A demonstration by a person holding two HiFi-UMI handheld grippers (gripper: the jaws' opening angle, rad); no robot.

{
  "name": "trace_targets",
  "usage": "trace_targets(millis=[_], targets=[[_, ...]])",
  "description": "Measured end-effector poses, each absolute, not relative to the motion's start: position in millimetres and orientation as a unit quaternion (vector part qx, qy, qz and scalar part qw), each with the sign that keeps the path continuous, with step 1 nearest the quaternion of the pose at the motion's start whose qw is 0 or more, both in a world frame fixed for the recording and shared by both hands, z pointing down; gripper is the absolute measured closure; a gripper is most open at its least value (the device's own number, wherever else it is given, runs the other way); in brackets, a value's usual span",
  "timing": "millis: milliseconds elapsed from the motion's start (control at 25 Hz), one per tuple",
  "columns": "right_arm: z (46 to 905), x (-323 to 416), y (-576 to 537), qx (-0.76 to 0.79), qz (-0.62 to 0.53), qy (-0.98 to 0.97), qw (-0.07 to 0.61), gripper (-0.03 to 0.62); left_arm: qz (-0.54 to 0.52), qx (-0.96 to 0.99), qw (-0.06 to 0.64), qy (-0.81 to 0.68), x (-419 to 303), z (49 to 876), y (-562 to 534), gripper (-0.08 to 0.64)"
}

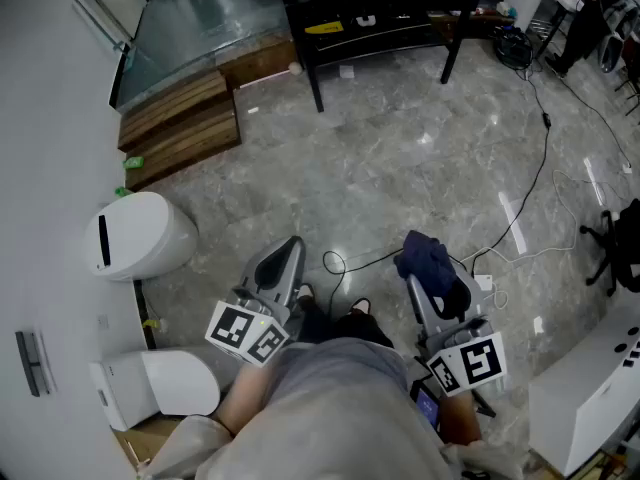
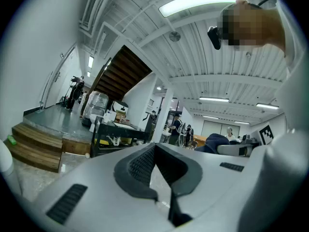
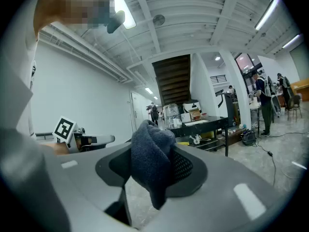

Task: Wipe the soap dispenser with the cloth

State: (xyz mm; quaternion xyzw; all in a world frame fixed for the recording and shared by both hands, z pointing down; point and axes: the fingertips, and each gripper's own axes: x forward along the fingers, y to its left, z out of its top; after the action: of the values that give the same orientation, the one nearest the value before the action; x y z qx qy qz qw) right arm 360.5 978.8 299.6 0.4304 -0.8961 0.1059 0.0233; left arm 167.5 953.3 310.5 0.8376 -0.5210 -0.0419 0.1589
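Grey marble floor, white wall at left: approach stage, wiping not begun.

Right gripper (image 1: 428,286) is clamped on the bunched dark cloth (image 3: 150,158). Left gripper (image 1: 283,263) has its jaws together with nothing between them. Likely soap dispenser (image 1: 140,236) is the white wall unit with a dark slot, well apart to the left. Next move calls for swinging the cloth left onto its shell. A second white unit (image 1: 160,386) sits below it, so identity is uncertain. Its nozzle is not visible, and neither gripper view shows it.

Wall at left, floor ahead
Soap dispenser (image 1: 140,236) on the left wall; cloth (image 1: 432,258) in the right tool (image 1: 420,278) (left tool (image 1: 289,255) beside it); bench (image 1: 380,30) beyond.
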Motion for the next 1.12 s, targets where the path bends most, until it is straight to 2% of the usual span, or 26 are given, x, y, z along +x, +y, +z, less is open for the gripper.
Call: trace_targets(millis=[720,1120], targets=[[291.0,347.5,920.9,0.416,0.125,-0.901,0.0,0.423,-0.047,0.846,0.182,-0.499,165.2,324.6,883.9,0.554],[269.4,279.9,831.6,0.395,0.111,-0.912,0.012,0.422,-0.053,0.844,0.161,-0.508,111.1,311.1,793.0,0.554]])
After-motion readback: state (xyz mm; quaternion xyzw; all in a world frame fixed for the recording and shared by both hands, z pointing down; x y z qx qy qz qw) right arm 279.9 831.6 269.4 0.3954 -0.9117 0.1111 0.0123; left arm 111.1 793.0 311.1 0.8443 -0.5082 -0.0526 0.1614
